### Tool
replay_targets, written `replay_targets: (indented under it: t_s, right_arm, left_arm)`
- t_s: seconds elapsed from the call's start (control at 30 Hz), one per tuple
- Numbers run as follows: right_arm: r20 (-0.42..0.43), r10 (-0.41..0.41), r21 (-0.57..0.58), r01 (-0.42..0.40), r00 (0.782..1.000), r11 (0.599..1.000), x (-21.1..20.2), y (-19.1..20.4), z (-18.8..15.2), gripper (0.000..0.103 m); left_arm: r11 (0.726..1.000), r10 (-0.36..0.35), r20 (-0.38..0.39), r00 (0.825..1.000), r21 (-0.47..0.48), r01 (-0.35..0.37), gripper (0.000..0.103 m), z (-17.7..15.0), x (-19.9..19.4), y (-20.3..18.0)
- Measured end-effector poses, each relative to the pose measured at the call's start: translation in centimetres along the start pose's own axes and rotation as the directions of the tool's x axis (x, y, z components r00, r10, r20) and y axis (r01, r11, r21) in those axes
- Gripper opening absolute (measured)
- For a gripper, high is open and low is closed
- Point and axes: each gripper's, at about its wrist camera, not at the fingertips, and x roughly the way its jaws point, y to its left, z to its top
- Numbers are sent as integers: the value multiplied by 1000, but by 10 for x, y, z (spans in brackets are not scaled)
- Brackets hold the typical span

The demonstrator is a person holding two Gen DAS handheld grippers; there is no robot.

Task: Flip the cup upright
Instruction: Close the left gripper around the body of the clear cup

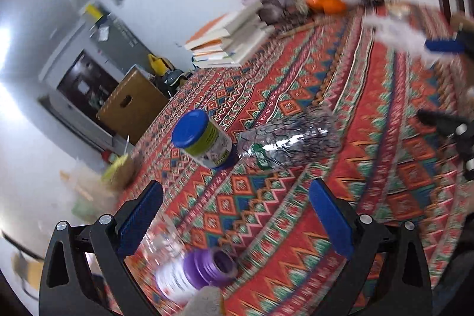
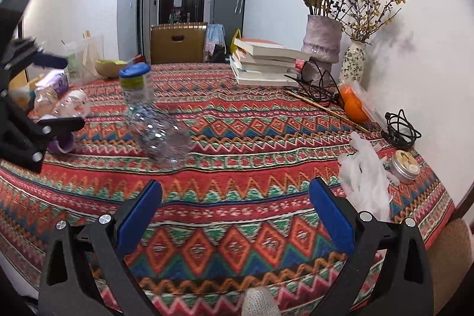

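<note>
A clear faceted plastic cup [image 1: 290, 142] lies on its side on the patterned tablecloth [image 1: 370, 114]; it also shows in the right wrist view [image 2: 160, 135]. A blue-lidded jar [image 1: 203, 139] stands beside it, seen too in the right wrist view [image 2: 137, 83]. My left gripper [image 1: 235, 216] is open, above the cloth, short of the cup. A clear bottle with a purple cap [image 1: 195, 268] lies between its fingers, not gripped. My right gripper [image 2: 235, 215] is open and empty over the cloth, the cup ahead to its left. The left gripper [image 2: 56, 92] shows at the right wrist view's left edge.
A stack of books [image 2: 263, 64], two vases with flowers [image 2: 321, 42], an orange packet [image 2: 354, 102], a black cable [image 2: 400, 129], a white plastic bag [image 2: 366, 182] and a small tin [image 2: 404, 163] stand along the wall side. A bowl [image 2: 111, 67] sits at the far left edge.
</note>
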Motion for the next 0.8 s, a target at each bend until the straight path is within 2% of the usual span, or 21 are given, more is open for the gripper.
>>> replay_targets:
  t_s: [0.07,0.17,0.2,0.3,0.43,0.57,0.6,0.63,0.67,0.8]
  right_arm:
    - [-19,10,-5,-10,1000,1000,5,-4,1,95]
    - [-41,13,-10,-13,999,1000,12,-11,2,95]
    - [-46,13,-11,-13,999,1000,14,-11,1,95]
    - [-62,9,-15,-10,998,1000,23,-15,0,96]
    - [-87,5,-25,-7,996,1000,36,-17,-1,96]
    - [-103,15,-33,-19,995,999,44,-22,1,96]
    - [-105,18,-36,-22,994,999,45,-23,1,96]
    - [-109,20,-41,-24,994,999,48,-25,2,96]
    - [-112,16,-46,-21,994,999,50,-26,3,96]
    - [-126,7,-44,-13,992,999,60,-32,5,96]
  left_arm:
    - [995,13,-14,1000,99,-12,96,8,14,-8]
    - [974,-5,-25,1000,224,11,96,13,27,-23]
    - [955,-19,-28,999,296,26,96,15,33,-32]
    - [902,-35,-15,999,430,38,96,17,43,-49]
    - [841,-67,-21,998,536,68,96,27,65,-57]
    - [820,-112,-66,991,557,130,94,33,87,-59]
    - [818,-132,-89,987,553,159,87,33,91,-60]
    - [819,-148,-102,984,545,180,87,34,94,-60]
    - [823,-171,-102,980,531,199,81,37,94,-58]
    - [825,-174,-112,978,525,207,78,40,96,-60]
